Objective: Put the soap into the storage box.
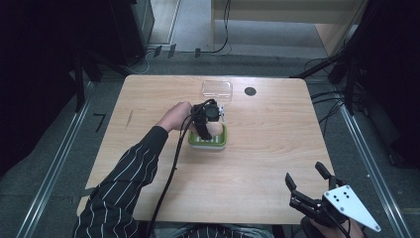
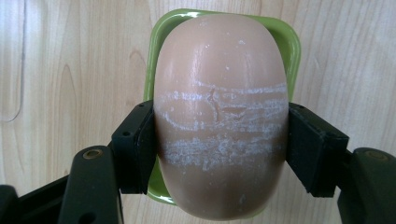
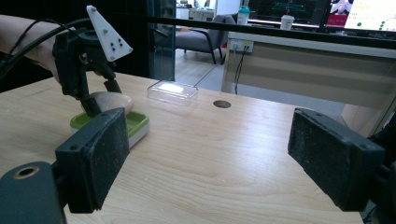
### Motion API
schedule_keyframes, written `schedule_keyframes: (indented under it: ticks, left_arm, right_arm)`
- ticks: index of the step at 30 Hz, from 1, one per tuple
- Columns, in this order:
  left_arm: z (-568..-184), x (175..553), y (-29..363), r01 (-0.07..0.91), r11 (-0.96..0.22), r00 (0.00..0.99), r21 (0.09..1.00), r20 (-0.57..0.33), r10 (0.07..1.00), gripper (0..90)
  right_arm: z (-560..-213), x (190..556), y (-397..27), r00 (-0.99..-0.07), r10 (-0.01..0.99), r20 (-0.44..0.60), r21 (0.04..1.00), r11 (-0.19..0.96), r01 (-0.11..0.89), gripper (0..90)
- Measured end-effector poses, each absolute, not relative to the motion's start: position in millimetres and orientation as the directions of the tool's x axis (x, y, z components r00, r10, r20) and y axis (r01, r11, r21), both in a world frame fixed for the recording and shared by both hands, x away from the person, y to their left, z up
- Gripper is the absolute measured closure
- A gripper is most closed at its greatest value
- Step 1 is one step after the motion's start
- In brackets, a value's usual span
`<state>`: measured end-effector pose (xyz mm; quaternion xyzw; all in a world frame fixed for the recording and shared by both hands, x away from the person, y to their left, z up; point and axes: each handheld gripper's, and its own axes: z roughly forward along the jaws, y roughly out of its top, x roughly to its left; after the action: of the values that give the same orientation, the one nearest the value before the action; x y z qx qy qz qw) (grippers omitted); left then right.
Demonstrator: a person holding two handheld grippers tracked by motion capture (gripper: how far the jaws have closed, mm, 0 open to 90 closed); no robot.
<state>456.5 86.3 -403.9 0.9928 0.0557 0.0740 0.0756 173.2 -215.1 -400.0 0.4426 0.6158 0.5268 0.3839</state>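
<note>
A pale pink oval soap bar (image 2: pixel 219 126), streaked with white scuffs, is clamped between the black pads of my left gripper (image 2: pixel 219 149). It hangs just over a green soap dish (image 2: pixel 154 51) in the middle of the wooden table. In the high view the left gripper (image 1: pixel 210 130) points down at the dish (image 1: pixel 221 143), and the soap (image 1: pixel 215 130) shows between its jaws. The right gripper view has the soap (image 3: pixel 114 100) a little above the dish (image 3: pixel 137 122). My right gripper (image 1: pixel 306 179) rests open at the table's near right edge, nothing between its pads (image 3: pixel 334 156).
A clear plastic lid (image 1: pixel 217 88) lies at the back of the table (image 1: pixel 277 148), with a round black cable hole (image 1: pixel 250 91) beside it. A cable trails from the left gripper along the striped sleeve (image 1: pixel 129 173). Black stands and cables surround the table.
</note>
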Motion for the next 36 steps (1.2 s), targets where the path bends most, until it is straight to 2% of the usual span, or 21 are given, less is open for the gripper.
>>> schedule_keyframes:
  ticks: [20, 36]
  left_arm:
    - [-430, 466, 86, 0.122, -0.987, 0.985, 0.107, 0.112, 0.134, 33.3]
    - [-436, 468, 89, 0.141, -0.983, 0.984, 0.118, 0.097, 0.153, 33.0]
  right_arm:
    - [-400, 173, -215, -0.313, 0.950, -0.007, 0.989, 0.053, 0.140, 13.2]
    - [-400, 173, -215, -0.314, 0.949, -0.007, 0.989, 0.053, 0.140, 13.2]
